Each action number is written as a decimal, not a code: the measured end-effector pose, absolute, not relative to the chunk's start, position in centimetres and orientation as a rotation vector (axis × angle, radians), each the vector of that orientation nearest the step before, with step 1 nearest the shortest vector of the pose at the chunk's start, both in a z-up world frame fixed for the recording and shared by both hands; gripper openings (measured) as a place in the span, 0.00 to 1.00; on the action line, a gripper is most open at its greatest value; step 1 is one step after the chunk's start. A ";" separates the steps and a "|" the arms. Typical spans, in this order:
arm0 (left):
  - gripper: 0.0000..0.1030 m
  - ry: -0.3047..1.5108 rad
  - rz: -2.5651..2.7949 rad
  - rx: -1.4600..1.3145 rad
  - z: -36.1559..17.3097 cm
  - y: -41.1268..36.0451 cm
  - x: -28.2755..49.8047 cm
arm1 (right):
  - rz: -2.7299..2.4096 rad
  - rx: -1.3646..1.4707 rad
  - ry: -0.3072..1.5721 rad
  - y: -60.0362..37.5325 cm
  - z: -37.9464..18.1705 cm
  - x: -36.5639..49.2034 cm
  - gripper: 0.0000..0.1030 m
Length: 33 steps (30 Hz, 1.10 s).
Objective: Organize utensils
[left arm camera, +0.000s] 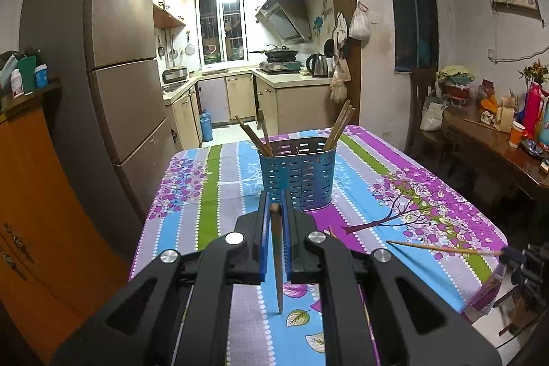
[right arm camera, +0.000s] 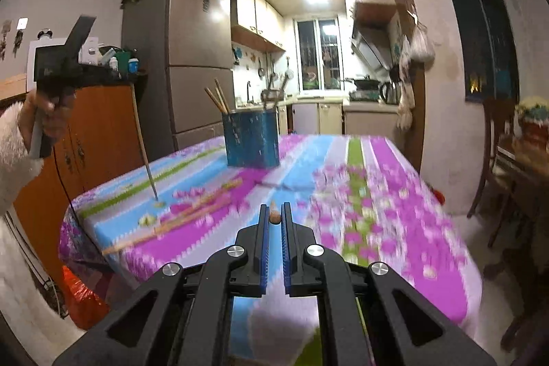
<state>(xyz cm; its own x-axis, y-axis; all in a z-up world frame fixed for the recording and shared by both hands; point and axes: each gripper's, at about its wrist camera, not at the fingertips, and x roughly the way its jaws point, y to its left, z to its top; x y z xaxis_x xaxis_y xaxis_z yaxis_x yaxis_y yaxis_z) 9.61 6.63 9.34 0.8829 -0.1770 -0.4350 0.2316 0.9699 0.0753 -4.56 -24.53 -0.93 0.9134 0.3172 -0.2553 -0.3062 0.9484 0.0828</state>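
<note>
Left gripper (left arm camera: 275, 206) is pinched on a chopstick (left arm camera: 277, 263), which hangs near-vertical between the blue pads, thick end up at the fingertips and tip pointing down at the tablecloth (left arm camera: 219, 180) near the table's near edge. The right wrist view confirms it: the stick stands steeply with its tip just over the cloth by the left edge.

Key relation: the blue holder (left arm camera: 298, 172) sits straight ahead of the left gripper, toward the far edge and centred, with its opening up. The stick's long axis already roughly matches the holder's, so I'd judge the move is lift, carry forward, drop in.

Holder already has chopsticks leaning at both ends; the middle looks free.

Right gripper (right arm camera: 274, 216) is clamped on another chopstick (right arm camera: 273, 215), seen end-on. It's farther from the holder, and that view is motion-blurred.

Loose chopsticks (right arm camera: 178, 216) lie flat near the left edge.
</note>
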 end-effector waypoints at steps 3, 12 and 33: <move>0.05 0.441 -0.226 0.120 9.1 6.8 9.8 | 0.329 0.005 0.251 -23.3 1.2 -3.1 0.07; 0.05 0.445 -0.264 0.112 8.6 6.8 11.2 | 0.355 -0.061 0.230 -19.4 6.6 1.9 0.07; 0.05 0.361 -0.281 0.108 9.4 7.6 10.8 | 0.366 -0.106 0.228 -16.8 15.1 6.7 0.07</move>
